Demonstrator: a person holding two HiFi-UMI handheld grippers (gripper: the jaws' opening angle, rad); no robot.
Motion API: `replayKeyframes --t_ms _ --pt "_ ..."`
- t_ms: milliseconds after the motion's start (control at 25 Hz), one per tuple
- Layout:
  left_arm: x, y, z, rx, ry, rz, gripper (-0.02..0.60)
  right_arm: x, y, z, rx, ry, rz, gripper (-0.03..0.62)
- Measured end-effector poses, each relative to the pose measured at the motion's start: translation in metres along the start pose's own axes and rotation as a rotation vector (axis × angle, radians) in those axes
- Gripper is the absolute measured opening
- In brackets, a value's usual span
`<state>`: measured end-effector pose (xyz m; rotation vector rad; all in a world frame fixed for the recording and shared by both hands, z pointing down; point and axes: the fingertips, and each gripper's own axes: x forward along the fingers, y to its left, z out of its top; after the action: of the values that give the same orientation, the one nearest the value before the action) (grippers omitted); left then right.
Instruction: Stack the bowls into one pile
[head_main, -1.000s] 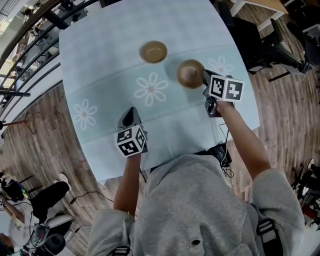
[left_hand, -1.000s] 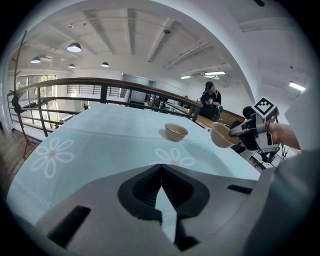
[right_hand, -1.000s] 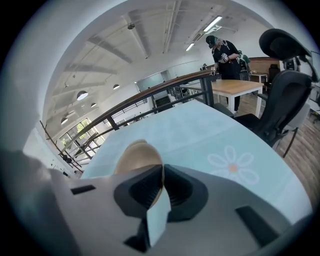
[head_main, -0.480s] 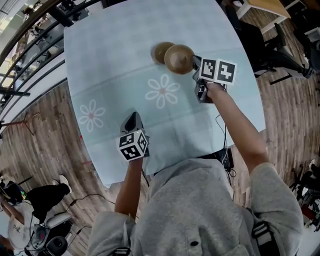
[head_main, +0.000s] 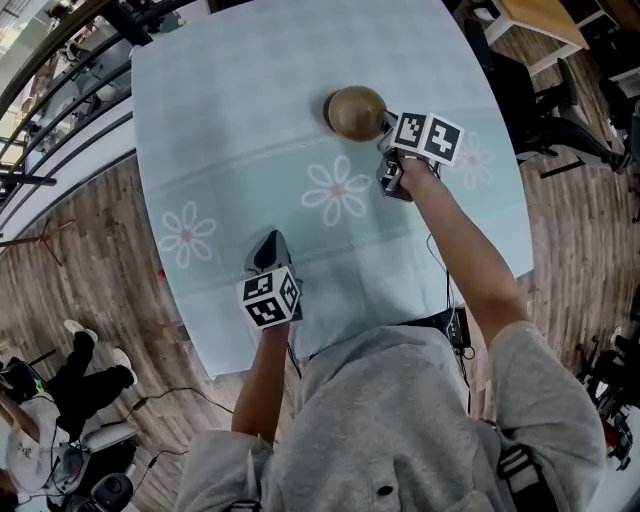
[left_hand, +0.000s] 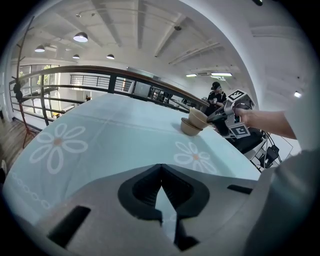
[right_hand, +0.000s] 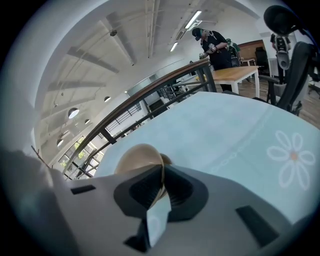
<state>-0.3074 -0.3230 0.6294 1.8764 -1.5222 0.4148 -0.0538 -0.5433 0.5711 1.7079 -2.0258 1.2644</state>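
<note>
At the upper middle of the head view, the right gripper (head_main: 386, 126) has its fingers pinching the rim of a bowl (head_main: 356, 111), held tilted just over the second bowl (left_hand: 189, 128) on the bench (head_main: 220, 120). The left gripper (head_main: 268, 243), fingers pressed together on nothing, hovers at lower left
</note>
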Motion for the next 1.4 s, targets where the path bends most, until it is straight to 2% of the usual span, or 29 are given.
replayKeyframes --t_ms 320,680,800,880,1080,1120,1200,1400 --pt "0.001 0.002 0.000 -0.005 0.007 0.000 0.018 0.017 -0.005 -0.001 0.025 0.003 -0.015 0.035" --pt "-0.001 0.008 0.003 -0.001 0.011 0.000 0.018 0.018 0.010 -0.001 0.010 -0.008 0.038 0.041" --pt "-0.001 0.009 0.007 0.005 0.002 0.007 0.018 0.017 0.011 -0.002 0.015 0.003 0.061 0.116" --pt "-0.001 0.008 0.009 0.008 0.000 0.006 0.018 0.011 0.006 -0.002 0.015 0.002 0.060 0.118" --pt "-0.007 0.005 0.006 0.020 -0.012 -0.001 0.018 -0.022 -0.006 -0.005 -0.055 -0.001 0.062 0.110" --pt "-0.010 0.003 0.004 0.024 -0.014 -0.002 0.018 -0.032 -0.010 -0.007 -0.071 0.001 0.067 0.086" --pt "-0.014 -0.003 0.002 0.032 -0.021 -0.004 0.018 -0.052 -0.014 -0.011 -0.109 0.011 0.100 0.043" --pt "-0.020 -0.021 0.009 0.058 -0.043 -0.028 0.018 -0.115 -0.011 -0.010 -0.251 -0.028 0.199 0.031"
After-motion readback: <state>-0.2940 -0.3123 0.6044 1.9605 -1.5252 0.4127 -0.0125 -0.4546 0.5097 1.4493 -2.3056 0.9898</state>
